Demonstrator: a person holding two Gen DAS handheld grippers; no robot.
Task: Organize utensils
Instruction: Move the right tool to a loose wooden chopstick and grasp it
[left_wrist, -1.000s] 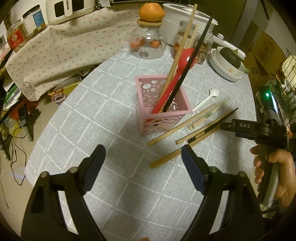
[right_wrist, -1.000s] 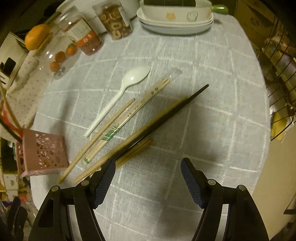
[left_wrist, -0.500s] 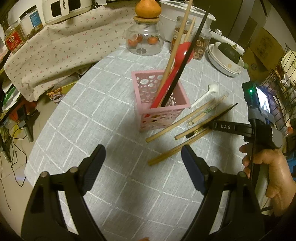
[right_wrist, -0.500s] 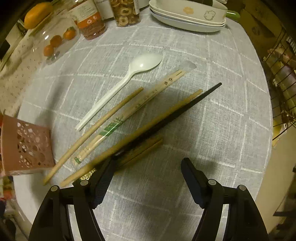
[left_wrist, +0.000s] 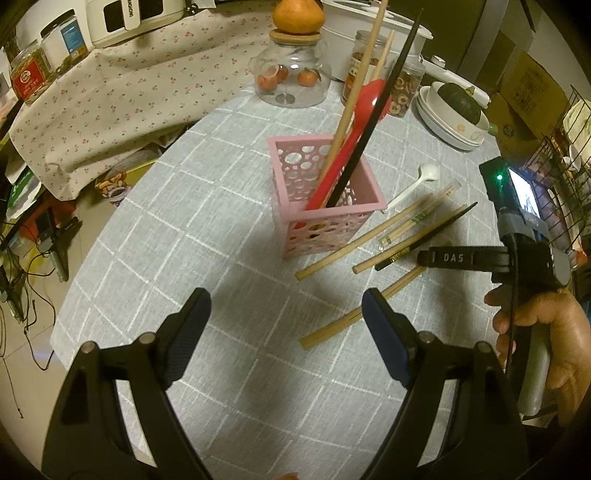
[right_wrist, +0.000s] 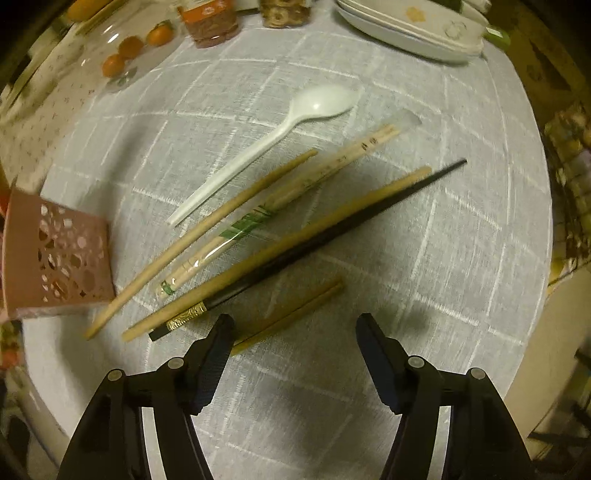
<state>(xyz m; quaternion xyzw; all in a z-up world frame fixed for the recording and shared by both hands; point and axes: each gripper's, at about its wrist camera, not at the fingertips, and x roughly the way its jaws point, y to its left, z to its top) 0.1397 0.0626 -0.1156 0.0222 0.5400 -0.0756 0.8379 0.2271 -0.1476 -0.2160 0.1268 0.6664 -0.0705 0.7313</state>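
Left gripper (left_wrist: 284, 314) wide, empty, above bare grey checked worktop (left_wrist: 177, 236). Pink perforated basket (left_wrist: 325, 206) at 12 o'clock from it, holding red spoon (left_wrist: 354, 140), black chopstick (left_wrist: 373, 122) and wooden chopsticks (left_wrist: 354, 96), all leaning. Right gripper (right_wrist: 293, 343) jaws have just been closing, nothing clamped between them; its left finger (right_wrist: 214, 350) overlaps a bamboo chopstick pair (right_wrist: 291, 314). Toward 11 o'clock lie loose: black chopstick with gold band (right_wrist: 314, 243), wooden chopstick (right_wrist: 207, 236), wrapped disposable chopsticks (right_wrist: 280, 203), white plastic spoon (right_wrist: 273, 140).
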